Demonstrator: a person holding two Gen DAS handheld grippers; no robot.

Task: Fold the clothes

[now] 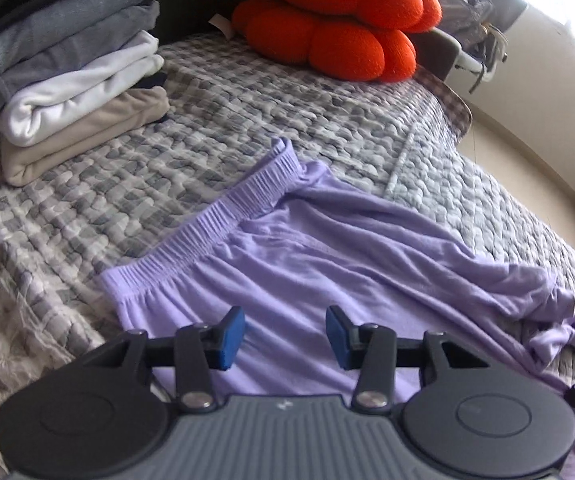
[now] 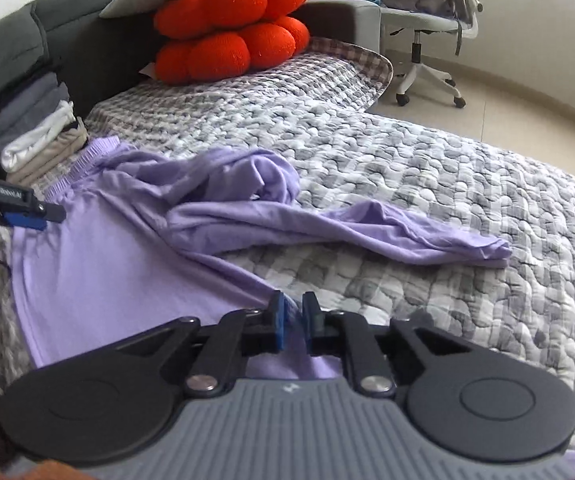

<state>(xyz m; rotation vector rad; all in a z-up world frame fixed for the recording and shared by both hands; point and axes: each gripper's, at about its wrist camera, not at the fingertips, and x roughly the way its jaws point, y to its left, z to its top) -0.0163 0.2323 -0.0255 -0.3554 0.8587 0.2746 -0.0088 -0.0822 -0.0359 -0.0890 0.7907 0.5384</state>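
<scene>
Lilac pants (image 1: 327, 248) lie spread on the quilted bed (image 1: 287, 100), their elastic waistband (image 1: 215, 220) at the upper left. My left gripper (image 1: 285, 334) hovers open over the cloth just below the waistband, with nothing between its blue pads. In the right wrist view the pants (image 2: 107, 264) stretch left, with one leg (image 2: 367, 228) crumpled out to the right. My right gripper (image 2: 294, 316) sits at the pants' near edge. Its jaws stand a narrow gap apart, with a sliver of lilac cloth in the gap. The left gripper's tip (image 2: 27, 216) shows at the left edge.
A stack of folded clothes (image 1: 67, 80) stands at the bed's far left against the dark headboard (image 2: 87, 40). Orange cushions (image 2: 231, 28) are piled at the head. Beyond the bed's right edge are bare floor and an office chair (image 2: 427, 20).
</scene>
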